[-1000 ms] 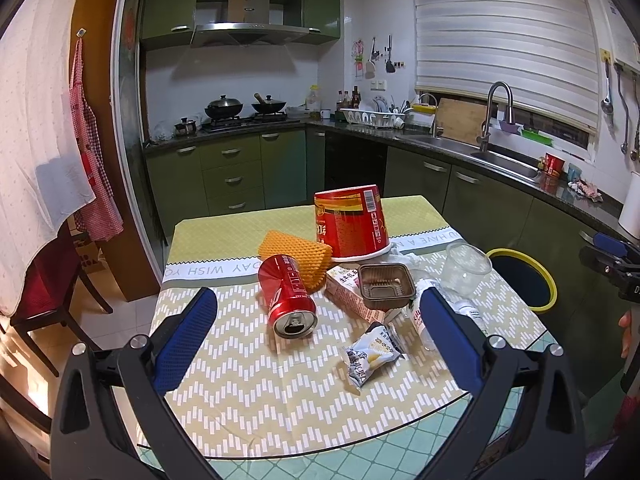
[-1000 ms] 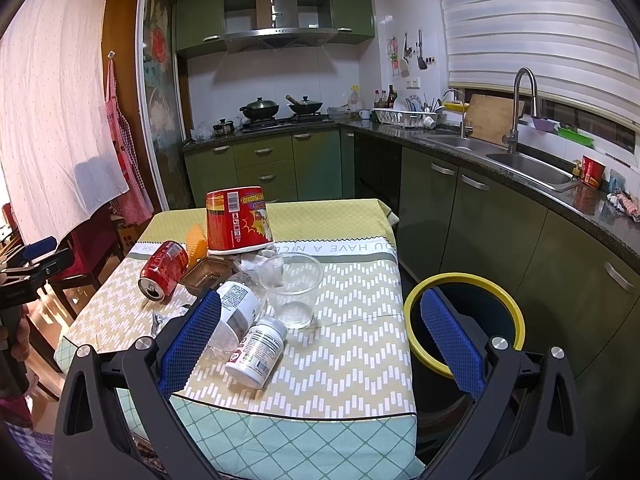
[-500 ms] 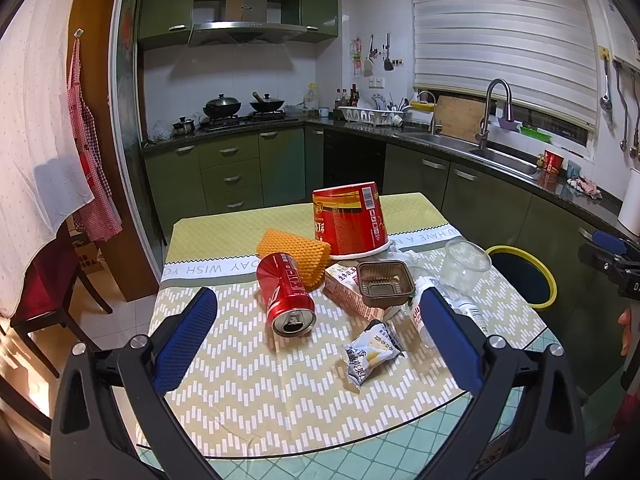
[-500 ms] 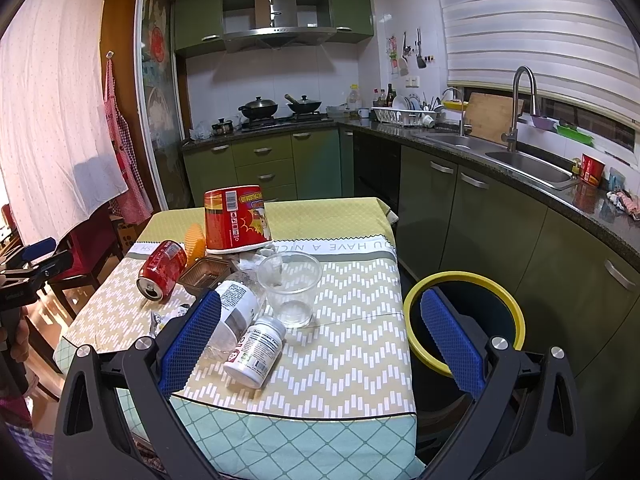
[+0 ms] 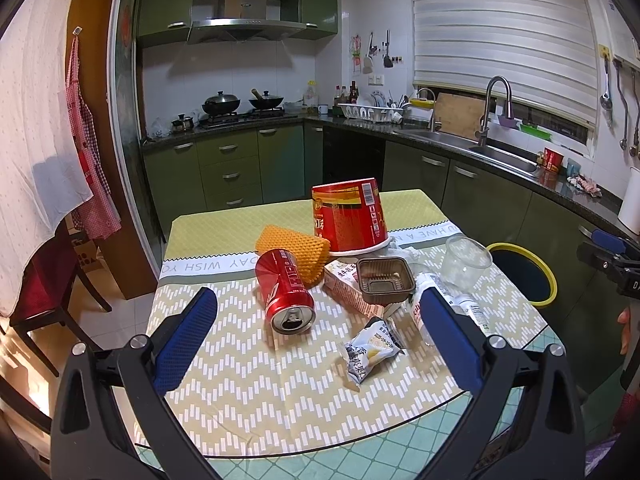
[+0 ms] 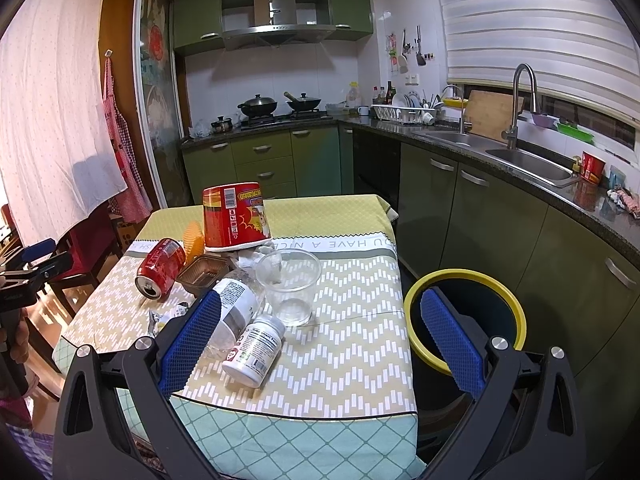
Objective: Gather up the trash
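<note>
Trash lies on the table (image 5: pixel 240 380): a red can (image 5: pixel 287 290) on its side, an upturned red paper tub (image 5: pixel 349 216), an orange foam net (image 5: pixel 292 250), a brown plastic tray (image 5: pixel 385 280), a snack wrapper (image 5: pixel 370 350), a clear cup (image 6: pixel 289 280) and a white pill bottle (image 6: pixel 254 350). A black bin with a yellow rim (image 6: pixel 464 320) stands right of the table. My left gripper (image 5: pixel 316 340) is open and empty near the table's front edge. My right gripper (image 6: pixel 320 336) is open and empty, over the table's near right corner.
Green kitchen cabinets (image 5: pixel 236 168) and a counter with a sink (image 6: pixel 524 160) run along the back and right. A red chair (image 5: pixel 40 292) stands at the left. A small carton (image 5: pixel 346 288) and a larger white bottle (image 6: pixel 236 304) also lie among the trash.
Both grippers have drifted very slightly; nothing on the table has moved.
</note>
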A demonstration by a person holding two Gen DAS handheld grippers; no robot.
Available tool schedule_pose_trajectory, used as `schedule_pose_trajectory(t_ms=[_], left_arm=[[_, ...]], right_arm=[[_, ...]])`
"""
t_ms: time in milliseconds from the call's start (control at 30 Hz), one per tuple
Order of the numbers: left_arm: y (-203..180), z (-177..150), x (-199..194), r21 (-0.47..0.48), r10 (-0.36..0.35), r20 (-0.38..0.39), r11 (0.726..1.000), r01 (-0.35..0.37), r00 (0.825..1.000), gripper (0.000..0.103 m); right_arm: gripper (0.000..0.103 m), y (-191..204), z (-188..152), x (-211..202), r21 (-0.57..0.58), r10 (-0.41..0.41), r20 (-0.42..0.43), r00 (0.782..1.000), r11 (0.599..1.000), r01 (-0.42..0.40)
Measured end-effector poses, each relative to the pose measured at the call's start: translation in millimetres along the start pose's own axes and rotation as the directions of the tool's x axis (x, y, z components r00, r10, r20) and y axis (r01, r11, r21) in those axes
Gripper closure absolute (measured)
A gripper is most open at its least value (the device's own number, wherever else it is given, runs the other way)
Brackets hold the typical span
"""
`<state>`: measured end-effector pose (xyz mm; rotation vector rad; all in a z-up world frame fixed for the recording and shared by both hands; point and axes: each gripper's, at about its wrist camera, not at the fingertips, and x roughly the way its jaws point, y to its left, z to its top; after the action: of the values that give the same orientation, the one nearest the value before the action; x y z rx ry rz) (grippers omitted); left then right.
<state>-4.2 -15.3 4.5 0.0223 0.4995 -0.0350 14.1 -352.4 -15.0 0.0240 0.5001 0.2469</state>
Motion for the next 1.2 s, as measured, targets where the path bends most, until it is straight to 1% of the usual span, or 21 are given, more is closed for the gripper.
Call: schedule_pose_trajectory(t_ms=[800,900,1033,1133,1200], left_arm=[[0.4,-1.2,2.7,0.002,-0.001,-0.004,1.0,0.001,1.0,0.006],[0.6,-1.7,9.3,0.008,-0.006,-0.012,1.0,0.006,1.0,0.006],[7.6,6.7,25.8,-0.004,-0.011,-0.018,1.0,0.011,1.0,0.006],[14.7,14.4,43.0,-0.02,-0.015,-0.023,1.0,0.015,1.0,0.006],[21.5,26.0,57.5,-0.02,-0.014,-0.021,1.0,0.013,1.0,0.006]], right_arm=[[0.004,-1.3,0.9,1.2,0.003,-0.001,-0.003,1.0,1.0,0.001],[0.004,-3.6,1.7,7.7,0.008,0.004,-0.016,1.0,1.0,-0.004],[0.004,-10.1,7.4,24.0,0.02,0.013,-0.046,0.999,1.0,-0.012],[0.004,-15.2,15.0,38.8,0.033,0.037,-0.078,0.996,0.999,-0.035],[0.004,-18.3,22.0,51.6,0.041,0.064,-0.1,0.993,0.997,-0.06]])
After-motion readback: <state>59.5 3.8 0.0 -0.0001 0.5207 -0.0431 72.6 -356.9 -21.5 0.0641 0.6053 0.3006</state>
